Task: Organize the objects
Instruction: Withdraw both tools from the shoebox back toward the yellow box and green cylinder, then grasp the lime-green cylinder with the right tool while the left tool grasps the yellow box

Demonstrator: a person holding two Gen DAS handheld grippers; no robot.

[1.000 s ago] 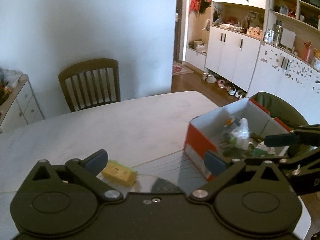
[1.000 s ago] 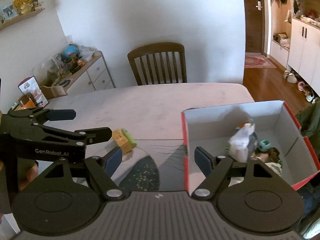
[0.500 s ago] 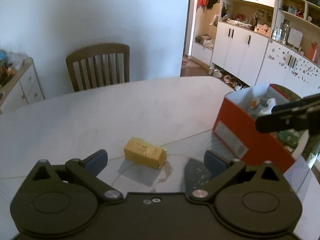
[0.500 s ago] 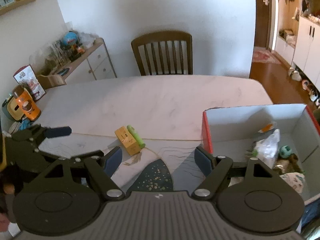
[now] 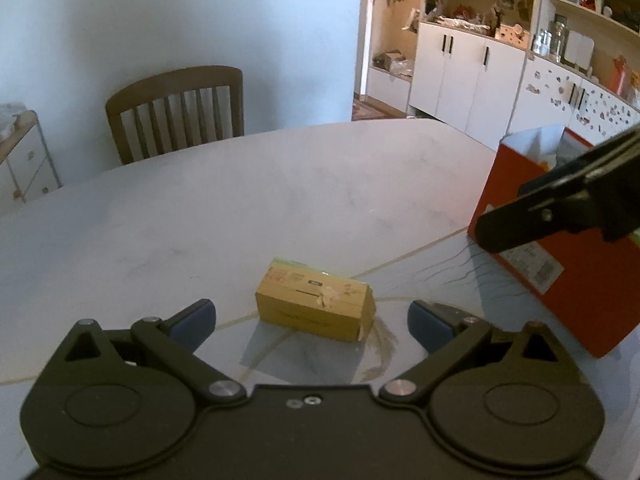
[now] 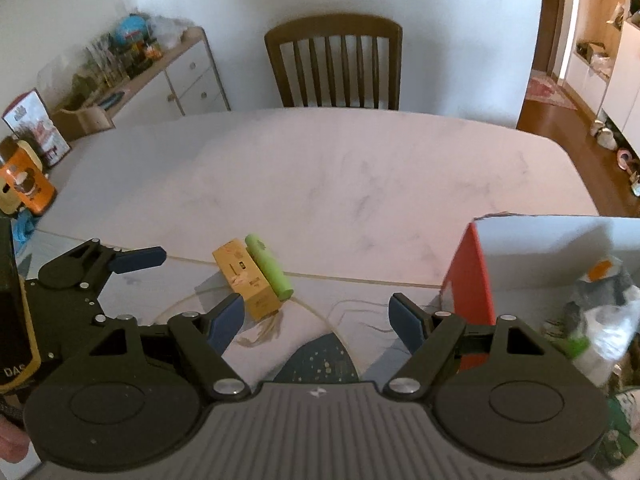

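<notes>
Left gripper (image 5: 311,318): spread wide, empty, facing the yellow carton (image 5: 316,305).
Right gripper (image 6: 316,315): spread wide, empty.
Green tube (image 6: 269,267): apparently touching carton's far side.
Red box (image 5: 560,256): right of carton.

Home dining room: marble-look worktop (image 6: 360,168), wooden slat-back chair (image 6: 336,64), white cupboards (image 5: 472,76) with cluttered shelves, shoes (image 6: 604,136) on wood floor by the hallway.

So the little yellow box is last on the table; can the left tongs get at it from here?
Probably yes: the left tongs are open, the yellow box lies just ahead between the fingers, and nothing sits between.
</notes>
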